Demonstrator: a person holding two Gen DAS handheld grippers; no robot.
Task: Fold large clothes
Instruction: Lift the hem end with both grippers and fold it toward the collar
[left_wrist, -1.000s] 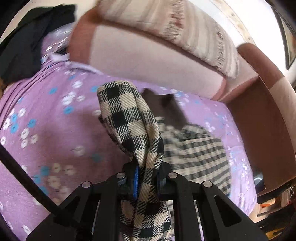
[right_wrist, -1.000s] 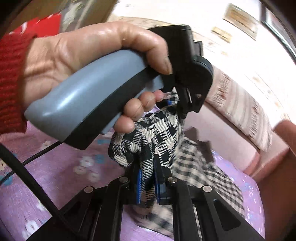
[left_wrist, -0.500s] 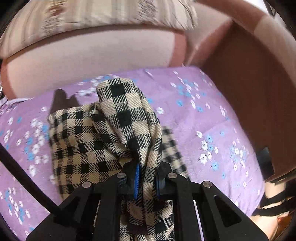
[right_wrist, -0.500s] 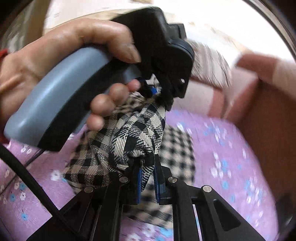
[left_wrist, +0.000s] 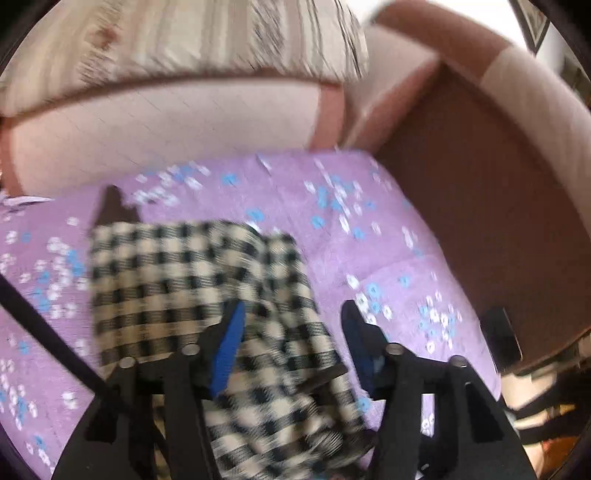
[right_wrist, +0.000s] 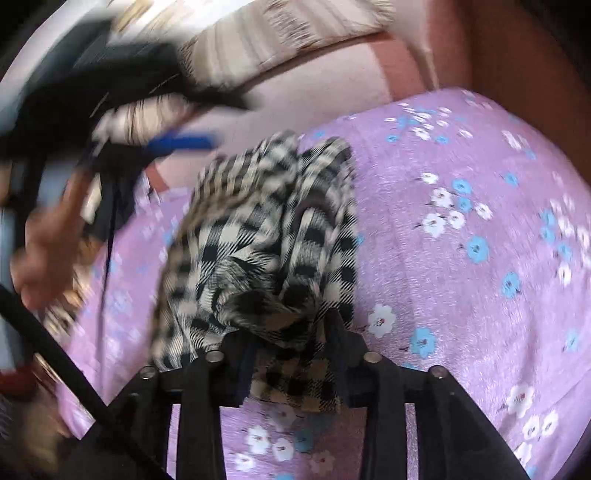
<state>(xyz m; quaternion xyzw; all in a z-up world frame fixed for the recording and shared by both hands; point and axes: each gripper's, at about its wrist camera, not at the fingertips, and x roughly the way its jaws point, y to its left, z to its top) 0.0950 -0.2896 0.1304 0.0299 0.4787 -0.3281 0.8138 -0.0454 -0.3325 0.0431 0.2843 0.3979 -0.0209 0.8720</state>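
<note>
Blurred checked garment (left_wrist: 192, 280) between tools

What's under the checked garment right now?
The checked garment lies on the purple floral cover of the sofa; a dark scrap pokes out at its far edge. Whatever else lies beneath is hidden by the cloth.

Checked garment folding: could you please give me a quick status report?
Left tongs open. Right tongs open, fabric bunched between them. Checked garment lying folded on the purple floral cover. Nothing blocking.
</note>
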